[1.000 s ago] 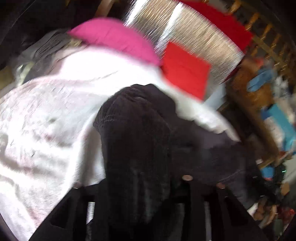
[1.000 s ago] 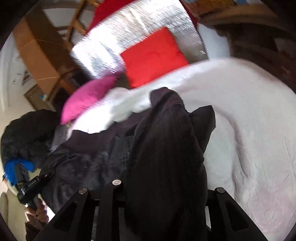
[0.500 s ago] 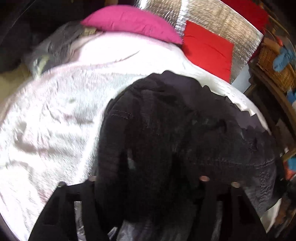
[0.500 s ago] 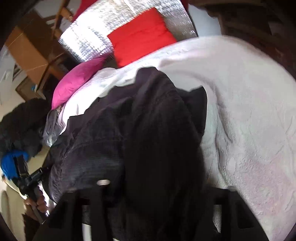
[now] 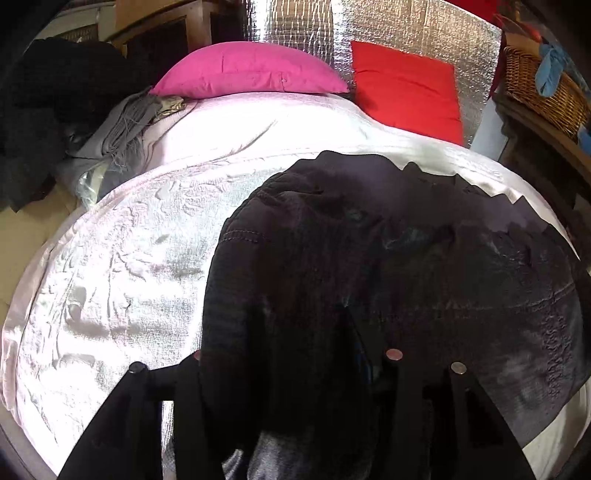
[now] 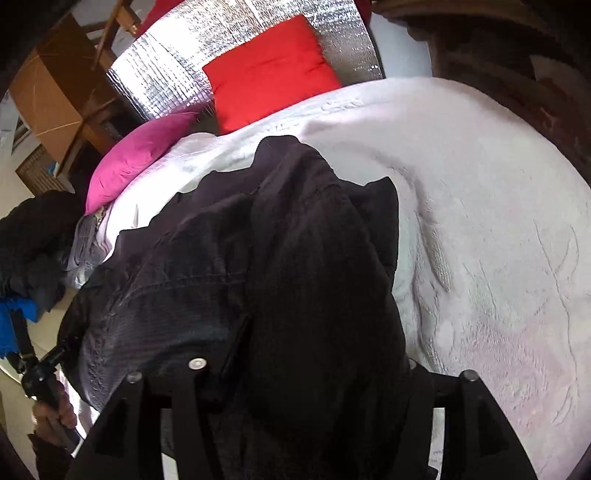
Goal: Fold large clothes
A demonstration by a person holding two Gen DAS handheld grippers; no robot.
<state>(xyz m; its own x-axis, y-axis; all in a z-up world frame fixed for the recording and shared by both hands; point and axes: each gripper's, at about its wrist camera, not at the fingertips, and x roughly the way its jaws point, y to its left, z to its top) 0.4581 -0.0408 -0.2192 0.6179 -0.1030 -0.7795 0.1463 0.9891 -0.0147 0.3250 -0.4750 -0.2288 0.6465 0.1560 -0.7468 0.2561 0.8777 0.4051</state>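
pink pillow (image 5: 251, 70) + red pillow (image 5: 406, 88) at head of bed, against silver foil panel (image 5: 388, 26). white bedspread (image 5: 129, 277) wrinkled. grey scarf (image 5: 122, 125) at bed's left edge. wicker basket (image 5: 543, 85) far right, cardboard box (image 6: 48, 85) by wall.

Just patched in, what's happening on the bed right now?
A person holds tongs in each hand over a large dark corduroy garment spread on the pale quilted bedspread. A bunched fold of it sits between the left tongs and another between the right tongs, whose jaws are opening. A pink pillow and a red cushion lie at the head.
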